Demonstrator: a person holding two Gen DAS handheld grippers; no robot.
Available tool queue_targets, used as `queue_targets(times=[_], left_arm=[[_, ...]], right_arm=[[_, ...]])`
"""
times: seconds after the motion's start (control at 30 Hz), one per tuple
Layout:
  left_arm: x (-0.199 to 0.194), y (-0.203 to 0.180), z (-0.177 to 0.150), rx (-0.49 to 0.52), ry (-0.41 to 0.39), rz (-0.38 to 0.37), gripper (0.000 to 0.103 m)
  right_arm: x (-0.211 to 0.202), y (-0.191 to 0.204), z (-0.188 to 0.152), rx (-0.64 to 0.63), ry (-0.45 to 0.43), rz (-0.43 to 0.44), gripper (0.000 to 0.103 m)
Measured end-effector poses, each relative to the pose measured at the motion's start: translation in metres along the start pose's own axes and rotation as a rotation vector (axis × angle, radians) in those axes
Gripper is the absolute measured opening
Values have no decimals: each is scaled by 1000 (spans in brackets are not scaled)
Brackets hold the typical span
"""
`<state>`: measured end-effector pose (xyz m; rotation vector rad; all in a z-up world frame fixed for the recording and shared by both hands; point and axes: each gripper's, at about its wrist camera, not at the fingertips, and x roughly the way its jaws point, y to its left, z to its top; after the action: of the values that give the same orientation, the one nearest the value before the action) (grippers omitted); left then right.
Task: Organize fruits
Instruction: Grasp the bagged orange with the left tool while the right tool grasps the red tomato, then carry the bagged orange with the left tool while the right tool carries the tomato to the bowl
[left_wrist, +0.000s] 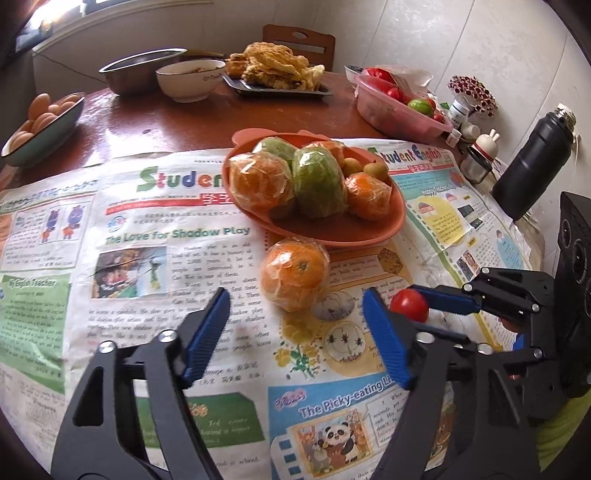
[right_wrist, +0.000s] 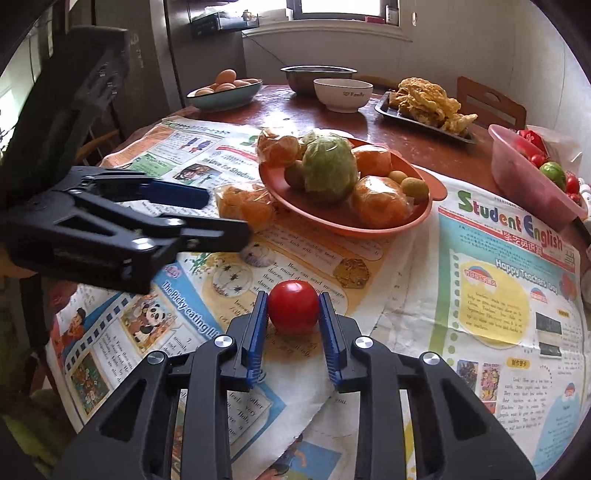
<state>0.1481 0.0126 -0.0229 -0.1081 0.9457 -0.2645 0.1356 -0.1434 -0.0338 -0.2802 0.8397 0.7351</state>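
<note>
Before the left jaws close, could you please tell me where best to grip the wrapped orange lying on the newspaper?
Grip the wrapped orange across its widest middle, coming from the near side; its far side sits close to the orange plate.

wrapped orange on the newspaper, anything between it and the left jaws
Nothing visible. The wrapped orange lies alone on the newspaper, just ahead of the left gripper, whose jaws stand apart with only bare paper between them and the fruit.
</note>
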Motion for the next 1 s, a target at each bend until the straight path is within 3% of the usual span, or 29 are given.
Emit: queue_targets(times=[0.3, 1.0], left_arm=[[16, -2, 8, 25, 20, 7, 34], [-17, -21, 20, 58, -33, -34, 33]], right_arm=[[-10, -2, -3, 12, -17, 20, 26], [-27, -16, 11, 33, -83, 32, 26]])
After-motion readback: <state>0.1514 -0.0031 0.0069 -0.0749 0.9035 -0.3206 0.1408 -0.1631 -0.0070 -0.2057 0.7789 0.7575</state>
